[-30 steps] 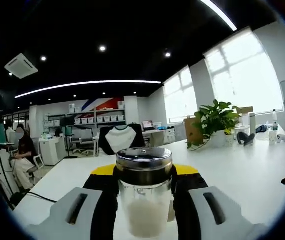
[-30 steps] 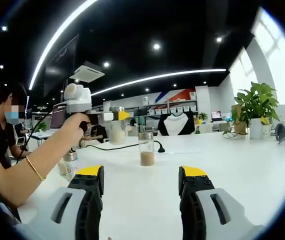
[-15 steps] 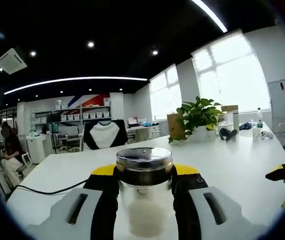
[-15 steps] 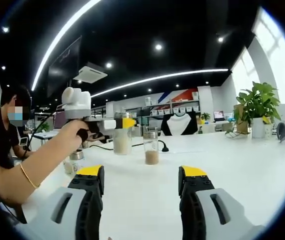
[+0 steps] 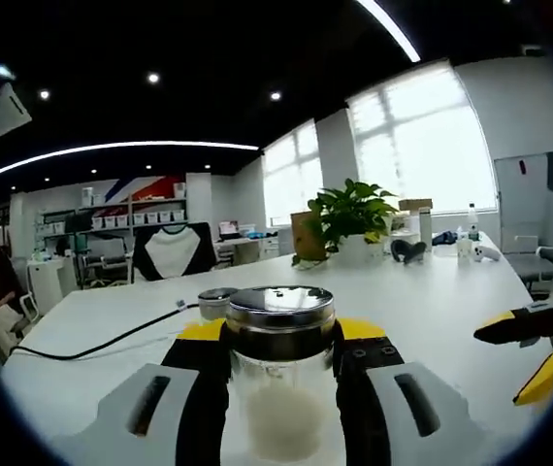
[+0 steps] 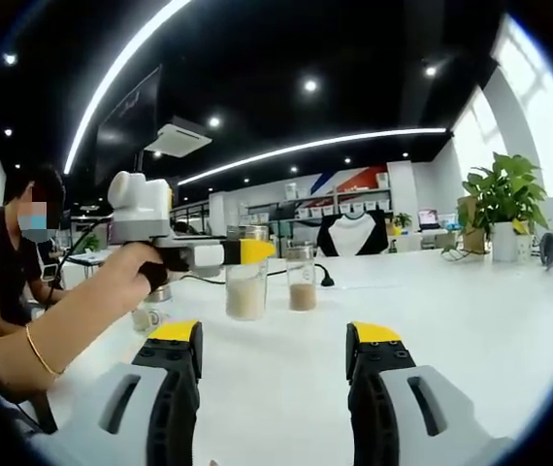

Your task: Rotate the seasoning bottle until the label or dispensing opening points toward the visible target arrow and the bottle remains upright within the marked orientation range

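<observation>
In the left gripper view our left gripper is clamped on the seasoning bottle, its two black, yellow-tipped jaws pressed to either side of the neck just under the cap. The bottle is a clear, smooth-walled cylinder, upright, with a wide shiny metal lid that is flat on top and ringed by a darker band; a pale, fine-grained powder fills its lower part. In the right gripper view we see the same bottle from the side, held in the left gripper with a hand wrapped around the handle, close above the white table; we cannot tell whether its base touches the surface. Our right gripper stands with its jaws spread apart and nothing between them, low over the smooth, matte tabletop. Just beside the held bottle stands a second clear jar with a darker, brownish powder in its bottom. A black cable snakes across the table, and farther off sits a leafy green potted plant in a white pot.
</observation>
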### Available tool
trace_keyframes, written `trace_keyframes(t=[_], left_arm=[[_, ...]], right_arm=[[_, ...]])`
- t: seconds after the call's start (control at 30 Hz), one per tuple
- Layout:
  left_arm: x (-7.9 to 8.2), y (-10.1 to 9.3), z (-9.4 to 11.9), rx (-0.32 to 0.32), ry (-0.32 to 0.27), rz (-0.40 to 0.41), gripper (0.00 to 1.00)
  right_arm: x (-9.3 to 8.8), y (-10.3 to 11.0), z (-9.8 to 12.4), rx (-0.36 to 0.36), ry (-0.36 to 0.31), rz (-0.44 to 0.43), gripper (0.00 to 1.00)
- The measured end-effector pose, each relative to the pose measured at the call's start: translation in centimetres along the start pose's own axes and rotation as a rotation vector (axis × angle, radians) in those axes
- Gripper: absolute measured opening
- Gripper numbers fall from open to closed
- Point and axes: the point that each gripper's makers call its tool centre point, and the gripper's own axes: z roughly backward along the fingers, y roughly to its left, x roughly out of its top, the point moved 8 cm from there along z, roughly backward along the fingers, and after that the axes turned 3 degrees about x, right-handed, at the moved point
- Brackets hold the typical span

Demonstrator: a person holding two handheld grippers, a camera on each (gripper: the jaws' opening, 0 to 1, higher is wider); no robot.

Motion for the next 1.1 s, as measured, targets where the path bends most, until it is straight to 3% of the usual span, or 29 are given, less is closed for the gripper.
trace_keyframes(t=[0.27, 0.4, 0.57, 0.83, 1.1], left_arm=[[0.4, -1.7, 0.8, -0.106, -0.027, 0.022, 0.43], [0.5, -2.1, 1.0, -0.105, -0.027, -0.008, 0.43], [0.6, -2.8, 1.3, -0.187, -0.054, 0.027, 0.43], [0.3, -3.6, 1.1, -0.273, -0.037, 0.011, 0.43], [-0.3, -6.4, 1.6, -0.351, -0.023, 0.010, 0.43]], right_arm=[[-0.2, 0.3, -0.3, 0.011, 0.008, 0.001, 0.59], [-0.4, 0.4, -0.5, 0.015, 0.011, 0.004, 0.59], [-0.6, 0.5, -0.7, 0.021, 0.017, 0.004, 0.58], [-0.6, 0.4, -0.9, 0.026, 0.018, 0.007, 0.58], [-1.0, 0.3, -1.3, 0.029, 0.029, 0.006, 0.58]])
